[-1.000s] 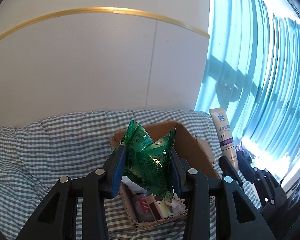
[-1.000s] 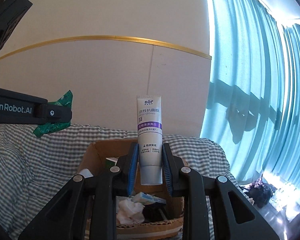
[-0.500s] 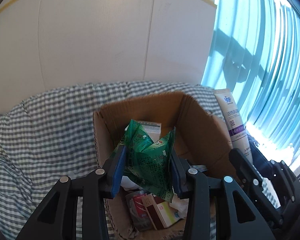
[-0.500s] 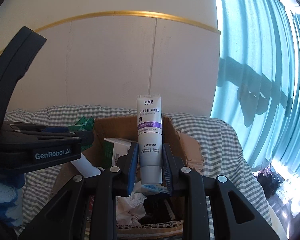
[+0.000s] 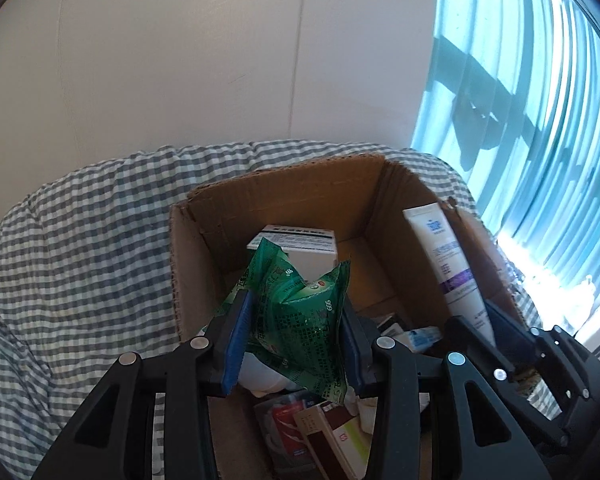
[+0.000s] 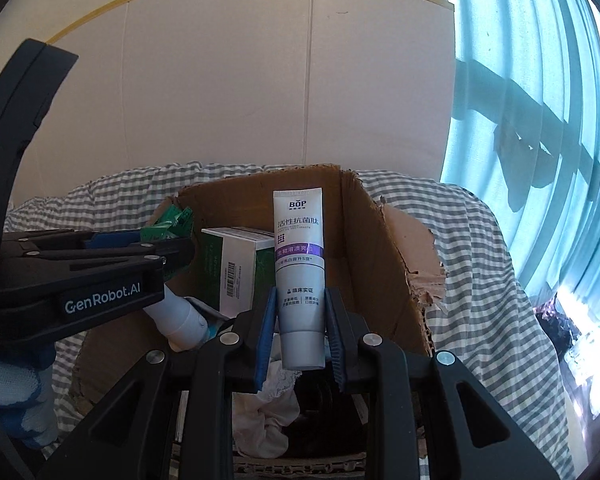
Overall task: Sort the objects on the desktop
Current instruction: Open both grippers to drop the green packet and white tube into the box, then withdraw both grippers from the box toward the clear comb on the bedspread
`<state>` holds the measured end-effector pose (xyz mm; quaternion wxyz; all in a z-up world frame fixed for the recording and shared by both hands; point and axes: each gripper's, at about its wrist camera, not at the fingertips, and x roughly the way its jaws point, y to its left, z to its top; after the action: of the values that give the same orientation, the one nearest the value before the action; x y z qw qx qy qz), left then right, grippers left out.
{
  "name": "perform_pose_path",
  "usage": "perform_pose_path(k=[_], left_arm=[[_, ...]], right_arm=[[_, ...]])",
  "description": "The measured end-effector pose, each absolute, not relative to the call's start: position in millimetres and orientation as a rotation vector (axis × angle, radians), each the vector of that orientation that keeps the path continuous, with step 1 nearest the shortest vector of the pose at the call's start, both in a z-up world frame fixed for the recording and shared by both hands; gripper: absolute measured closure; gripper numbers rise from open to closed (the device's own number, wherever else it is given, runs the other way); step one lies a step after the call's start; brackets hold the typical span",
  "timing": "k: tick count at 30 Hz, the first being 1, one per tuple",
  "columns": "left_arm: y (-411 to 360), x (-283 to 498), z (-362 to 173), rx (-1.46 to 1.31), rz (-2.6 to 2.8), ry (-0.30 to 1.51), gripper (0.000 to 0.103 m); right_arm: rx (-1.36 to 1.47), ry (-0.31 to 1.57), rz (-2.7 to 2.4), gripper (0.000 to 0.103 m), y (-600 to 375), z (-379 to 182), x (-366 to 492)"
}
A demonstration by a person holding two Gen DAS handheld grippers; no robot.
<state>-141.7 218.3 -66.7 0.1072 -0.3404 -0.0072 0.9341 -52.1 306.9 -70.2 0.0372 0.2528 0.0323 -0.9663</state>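
My left gripper (image 5: 294,344) is shut on a crumpled green foil packet (image 5: 300,312), held over the open cardboard box (image 5: 284,196). In the right wrist view that same left gripper (image 6: 168,240) reaches in from the left with the green foil packet (image 6: 172,222) sticking out. My right gripper (image 6: 300,336) is shut on a white toothpaste tube (image 6: 300,264) with a purple band, standing upright above the cardboard box (image 6: 384,240). The toothpaste tube (image 5: 448,264) also shows at the right of the left wrist view.
The box sits on a grey-and-white checked cloth (image 5: 80,248). Inside lie a white-and-green carton (image 6: 236,268), a white bottle (image 6: 180,320), crumpled tissue (image 6: 268,412) and small red and brown packs (image 5: 320,432). A cream wall stands behind; blue curtains (image 6: 540,120) hang at right.
Both grippers have come down and forward over the box, each still holding its item. The box interior fills more of both views, and the left gripper now shows large in the right wrist view.
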Motion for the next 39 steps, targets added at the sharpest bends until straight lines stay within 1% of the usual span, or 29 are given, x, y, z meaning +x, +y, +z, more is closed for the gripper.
perform_pose_path(k=[2, 4, 5, 6, 7, 8, 9, 11, 15, 17, 19, 21, 23, 24, 25, 26, 27, 28, 29, 30, 33, 35, 37, 39], left_arm=[[220, -141, -67, -0.996, 2.735, -0.021, 0.061], [223, -138, -65, -0.991, 2.736, -0.016, 0.058], [223, -136, -62, -0.981, 2.739, -0.011, 0.055], [223, -133, -60, -0.972, 2.743, -0.007, 0.048], [222, -129, -55, -0.954, 2.759, -0.004, 0.044], [221, -126, -51, -0.938, 2.771, -0.006, 0.037], [220, -124, -46, -0.925, 2.780, -0.013, 0.036], [215, -118, -37, -0.906, 2.785, -0.036, 0.036], [205, -107, -23, -0.876, 2.802, -0.077, 0.035], [199, -101, -14, -0.857, 2.812, -0.097, 0.034], [195, -95, -7, -0.837, 2.824, -0.107, 0.030], [189, -87, 1, -0.807, 2.840, -0.116, 0.025], [182, -79, 8, -0.781, 2.858, -0.127, 0.021], [179, -75, 12, -0.771, 2.865, -0.131, 0.019], [175, -71, 15, -0.761, 2.875, -0.135, 0.018], [171, -67, 19, -0.750, 2.888, -0.137, 0.014], [168, -63, 23, -0.737, 2.899, -0.138, 0.008], [164, -58, 27, -0.719, 2.915, -0.137, 0.006], [160, -54, 31, -0.698, 2.931, -0.136, 0.001], [156, -50, 35, -0.682, 2.944, -0.137, 0.000], [143, -38, 45, -0.648, 2.965, -0.143, 0.000], [134, -31, 51, -0.628, 2.982, -0.143, 0.000], [126, -24, 55, -0.607, 3.002, -0.131, 0.000], [118, -17, 58, -0.580, 3.028, -0.113, 0.000]], right_arm=[[0.769, 0.106, -2.977, 0.079, 305, -69, -48], [0.763, 0.116, -2.982, 0.079, 305, -67, -46], [0.756, 0.127, -2.991, 0.079, 304, -66, -44], [0.755, 0.138, -2.998, 0.079, 303, -64, -42], [0.752, 0.149, -2.999, 0.079, 302, -63, -40], [0.745, 0.157, -3.000, 0.078, 301, -61, -38], [0.735, 0.166, -3.007, 0.075, 299, -60, -36], [0.709, 0.182, -3.029, 0.063, 298, -55, -32], [0.661, 0.180, -3.056, 0.060, 298, -41, -20], [0.641, 0.176, -3.064, 0.055, 298, -33, -15], [0.613, 0.180, -3.074, 0.051, 297, -23, -9], [0.582, 0.183, -3.084, 0.046, 295, -14, -3], [0.550, 0.178, -3.092, 0.038, 294, -3, 4], [0.533, 0.173, -3.096, 0.037, 293, 3, 8], [0.516, 0.168, -3.100, 0.031, 291, 8, 11], [0.499, 0.163, -3.102, 0.024, 290, 12, 14], [0.475, 0.155, -3.102, 0.021, 288, 18, 18], [0.452, 0.148, -3.101, 0.016, 286, 23, 21], [0.437, 0.144, -3.100, 0.014, 284, 27, 24], [0.421, 0.144, -3.096, 0.014, 280, 32, 28], [0.392, 0.166, -3.085, 0.011, 269, 42, 35], [0.367, 0.171, -3.080, 0.003, 261, 48, 39], [0.331, 0.161, -3.076, 0.000, 255, 54, 45], [0.304, 0.156, -3.071, 0.000, 247, 59, 49]])
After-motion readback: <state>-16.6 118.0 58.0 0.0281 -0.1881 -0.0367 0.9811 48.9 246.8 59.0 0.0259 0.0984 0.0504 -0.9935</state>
